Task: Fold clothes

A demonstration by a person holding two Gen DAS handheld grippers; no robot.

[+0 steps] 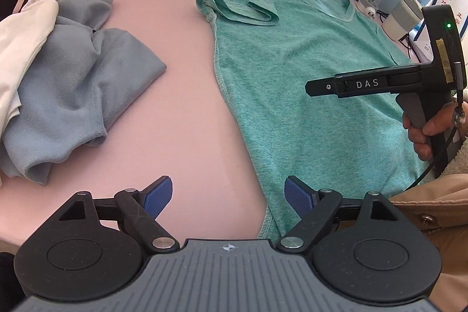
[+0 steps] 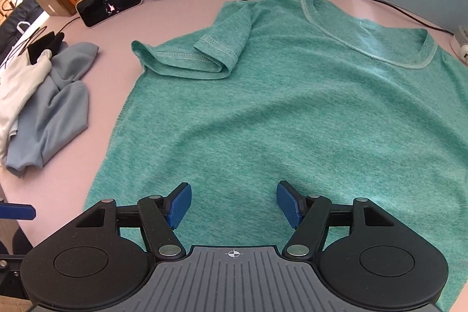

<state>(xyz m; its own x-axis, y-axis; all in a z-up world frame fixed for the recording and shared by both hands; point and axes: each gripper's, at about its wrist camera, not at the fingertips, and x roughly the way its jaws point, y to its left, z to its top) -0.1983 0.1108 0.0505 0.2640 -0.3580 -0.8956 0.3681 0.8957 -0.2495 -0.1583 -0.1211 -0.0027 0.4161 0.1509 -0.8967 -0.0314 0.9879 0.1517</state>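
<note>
1. Your green T-shirt (image 2: 292,113) lies spread flat on the pink desk (image 1: 181,95), collar at the far side and the bottom hem toward you.
2. Its left sleeve (image 2: 216,48) is folded inward and rests on the chest area; the fold below it forms a bunched ridge at the shirt's left edge.
3. Your left gripper (image 1: 228,199) hangs over the near left edge of the shirt. Its fingers (image 1: 158,199) are spread apart and hold nothing: the left one is over bare desk, the right one over the shirt's side hem.
4. Your right gripper (image 2: 234,203) hangs above the lower middle of the shirt. Its fingers (image 2: 180,205) are released too, with only flat cloth showing between them; whether the tips touch the fabric cannot be told.
5. In the left wrist view your right hand (image 1: 421,130) grips the handle of its gripper at the right edge, above the shirt.
6. A crumpled blue-grey garment (image 1: 76,84) with a white one (image 1: 20,34) on top sits well apart on the left of the desk.
7. A phone (image 2: 109,2) leans at the far left.
</note>
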